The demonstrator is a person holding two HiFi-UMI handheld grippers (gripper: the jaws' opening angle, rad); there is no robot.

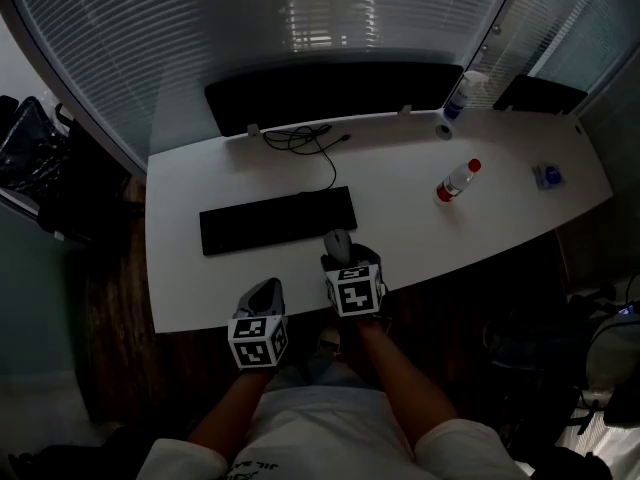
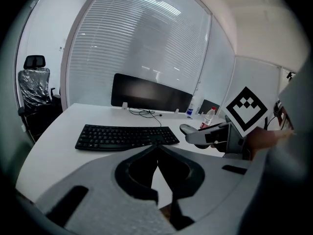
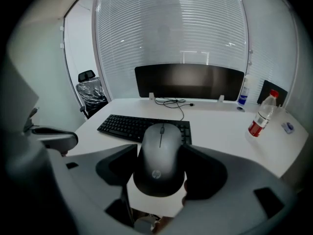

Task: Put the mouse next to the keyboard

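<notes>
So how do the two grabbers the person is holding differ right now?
The right gripper is clamped on the dark mouse; the left gripper is empty, its jaws together. The right gripper reaches farther over the white desk, close to the keyboard; the left gripper sits at the desk's near edge. Both are grey, hand-held, and carry a black-and-white marker cube.
</notes>
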